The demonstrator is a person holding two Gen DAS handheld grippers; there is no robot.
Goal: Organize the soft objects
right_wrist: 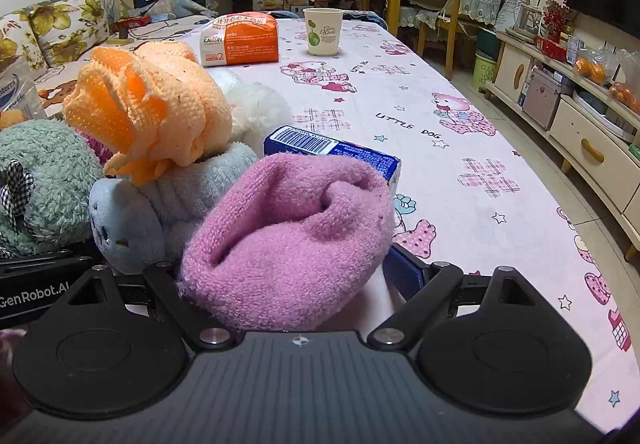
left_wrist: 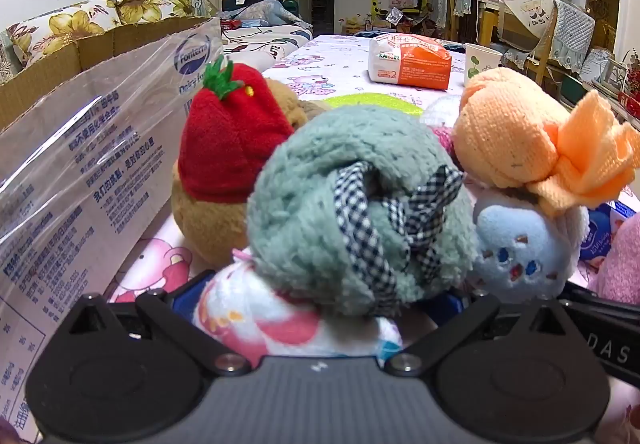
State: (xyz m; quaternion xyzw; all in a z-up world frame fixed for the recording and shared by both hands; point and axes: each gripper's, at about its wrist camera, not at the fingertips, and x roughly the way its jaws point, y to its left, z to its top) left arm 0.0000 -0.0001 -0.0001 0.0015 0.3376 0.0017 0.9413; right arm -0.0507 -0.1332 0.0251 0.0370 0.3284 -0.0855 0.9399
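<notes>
Both grippers are standing at full spread and pinching nothing. The landmark taken here is the cardboard box [left_wrist: 100, 56], which is standing at the left edge of the pile on the pink-printed table [right_wrist: 460, 148].

The left gripper [left_wrist: 320, 296] is pointing down into the pile. The green plush bundle [left_wrist: 352, 204], tied with a checked ribbon, is lying directly ahead of it, centred between the wide jaws, atop a white printed cloth [left_wrist: 256, 316]; whether the pads are touching either cannot be told. Nearer the box the red-capped brown toy [left_wrist: 228, 148] is sitting beside the box wall. Farther from the box, the orange knitted bundle [left_wrist: 516, 136] is resting on a pale blue plush [left_wrist: 516, 248].

The right gripper [right_wrist: 304, 276] is facing the pink towel roll [right_wrist: 292, 240], the soft item farthest from the box. Its long axis is running roughly across the jaws, filling most of the gap. A blue packet [right_wrist: 332, 152] is lying just behind it.

Judgement: each hand is nearest its own bundle; closing is appearing to be the next step.
</notes>
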